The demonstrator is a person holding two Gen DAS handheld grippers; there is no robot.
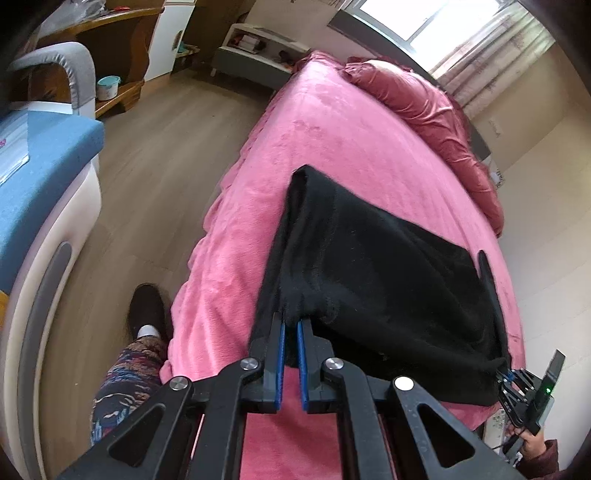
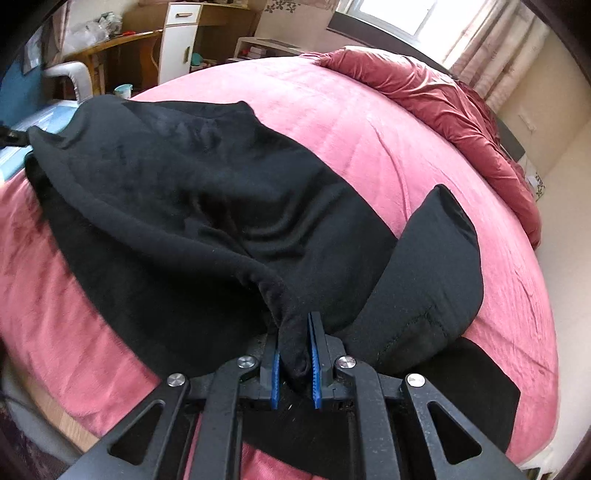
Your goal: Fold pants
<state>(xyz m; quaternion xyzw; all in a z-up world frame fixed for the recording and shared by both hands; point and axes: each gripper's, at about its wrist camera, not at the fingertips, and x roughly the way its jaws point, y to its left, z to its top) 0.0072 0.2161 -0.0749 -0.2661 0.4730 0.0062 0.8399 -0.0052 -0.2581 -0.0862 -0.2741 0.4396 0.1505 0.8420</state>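
A: What can't you make out from where you stand?

B: The black pants [image 2: 207, 206] swallow their own detail; you can see folds, but the waistband and the leg ends are hard to tell apart. In the left wrist view your right gripper [image 1: 511, 380] sits at the far edge of the cloth, small and partly behind it, and your hand [image 1: 532, 443] below it is cut off by the frame.

A: And the grips?

B: Your left gripper [image 1: 290, 325] has its blue pads [image 1: 282, 343] nearly together, pinching a bunched edge of the pants. In its own view, your right gripper [image 2: 294, 332] is clamped on a thick gather of the same cloth. The pants hang stretched between the two and drape down onto the bed [image 2: 369, 122], one flap lying flat to the right.

A: The surface?

B: A pink fleece cover, with a darker red quilt [image 2: 443, 96] heaped along the far side beneath a bright window [image 1: 424, 18] with curtains.

A: The rest of the room?

B: Wood floor [image 1: 155, 155], a wooden desk [image 1: 110, 44], a low white shelf [image 1: 255, 44], and a blue-topped unit [image 1: 44, 162] at the left. Your patterned trouser leg [image 1: 125, 384] and dark shoe [image 1: 146, 306] stand beside the bed.
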